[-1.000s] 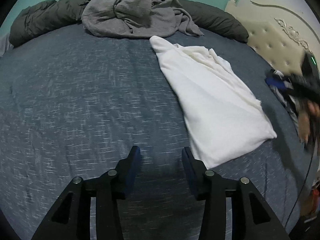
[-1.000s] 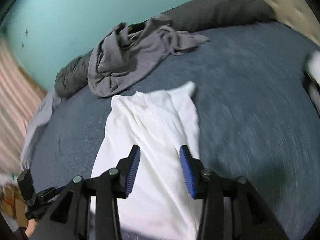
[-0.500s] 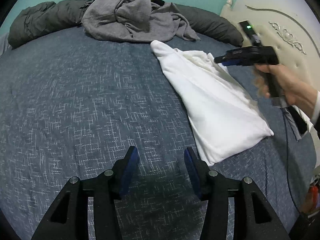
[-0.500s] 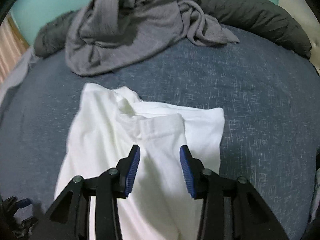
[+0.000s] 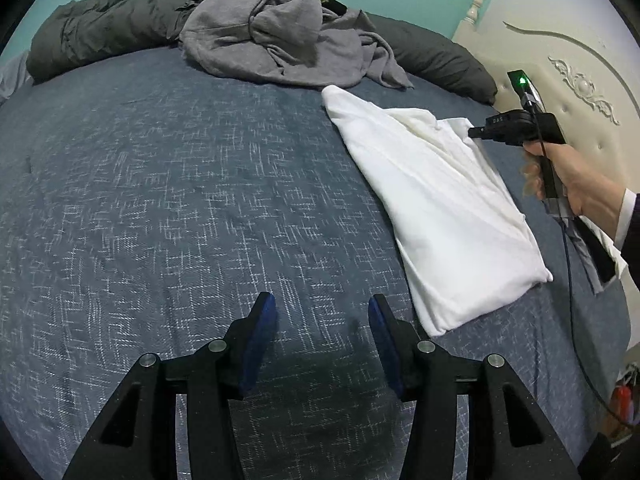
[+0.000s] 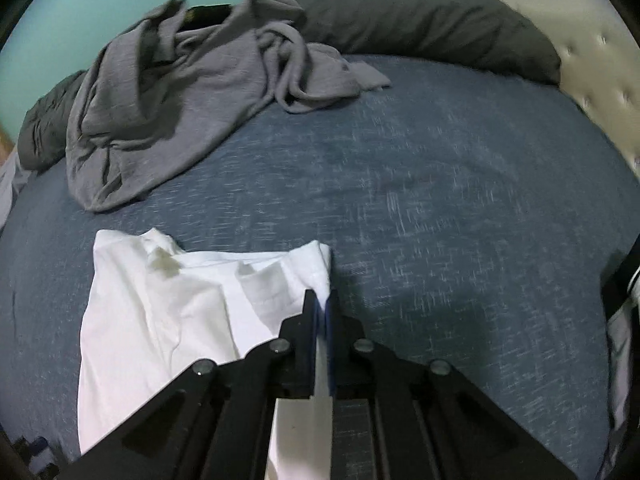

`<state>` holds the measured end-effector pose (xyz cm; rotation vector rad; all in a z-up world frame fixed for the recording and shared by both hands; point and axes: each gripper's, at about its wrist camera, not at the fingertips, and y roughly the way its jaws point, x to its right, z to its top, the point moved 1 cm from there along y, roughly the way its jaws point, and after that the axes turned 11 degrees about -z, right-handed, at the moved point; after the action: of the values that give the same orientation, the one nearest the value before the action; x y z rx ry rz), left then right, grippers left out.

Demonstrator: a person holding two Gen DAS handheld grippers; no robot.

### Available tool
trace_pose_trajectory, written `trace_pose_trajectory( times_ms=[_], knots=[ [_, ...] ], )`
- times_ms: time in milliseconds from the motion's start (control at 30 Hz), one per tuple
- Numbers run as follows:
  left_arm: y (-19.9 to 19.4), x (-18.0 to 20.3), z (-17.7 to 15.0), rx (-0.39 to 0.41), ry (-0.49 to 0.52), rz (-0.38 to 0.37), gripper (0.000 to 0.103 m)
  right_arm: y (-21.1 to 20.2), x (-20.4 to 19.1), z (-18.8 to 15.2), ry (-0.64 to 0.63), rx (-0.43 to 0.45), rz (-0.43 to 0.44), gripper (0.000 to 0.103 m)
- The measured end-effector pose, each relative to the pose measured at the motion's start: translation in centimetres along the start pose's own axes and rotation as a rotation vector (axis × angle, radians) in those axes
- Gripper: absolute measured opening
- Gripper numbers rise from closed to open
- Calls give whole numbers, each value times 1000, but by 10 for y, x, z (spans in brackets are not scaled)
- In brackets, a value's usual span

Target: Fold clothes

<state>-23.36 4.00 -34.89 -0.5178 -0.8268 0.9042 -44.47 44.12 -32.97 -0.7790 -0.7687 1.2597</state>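
white garment (image 6: 168,320): half-folded, on blue bed (image 5: 160,200), near headboard side
right gripper (image 6: 322,312): was open half a second ago, fingers now clenched on garment's top corner
left gripper (image 5: 322,340): fingers released, over bare bed
next: likely drag corner for next fold
grey hoodie (image 5: 280,40): unfolded, behind

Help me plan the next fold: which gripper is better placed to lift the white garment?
Right. The right gripper is shut on the white garment at its corner; the left gripper is open over bare bedspread.
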Motion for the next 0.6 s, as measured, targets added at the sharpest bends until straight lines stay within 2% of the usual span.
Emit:
trace_pose_trajectory(
  times_ms=[67, 167, 267, 333, 367, 467, 500, 600],
  knots=[
    [1, -1, -1, -4, -3, 0, 52, 9, 2, -1, -9, -14, 20, 3],
    [2, -1, -2, -5, -3, 2, 52, 16, -1, 1, -53, -30, -20, 7],
    [2, -2, -1, -6, -7, -1, 52, 3, 6, 6, -37, 27, -50, 15],
    [3, -1, -2, -8, -7, -3, 52, -10, 7, 8, -29, 65, -14, 16],
    [3, -1, -2, -8, -7, -4, 52, -16, 3, 8, -35, 75, 36, 17],
    [3, 1, -3, -9, -3, -5, 52, -24, -22, 1, -112, 53, 171, 39],
    [3, 2, -3, -9, -2, -6, 52, -22, -31, -4, -148, 34, 191, 44],
    [3, 3, -3, -11, 1, -6, 52, -13, -55, -15, -227, -18, 191, 44]
  ],
)
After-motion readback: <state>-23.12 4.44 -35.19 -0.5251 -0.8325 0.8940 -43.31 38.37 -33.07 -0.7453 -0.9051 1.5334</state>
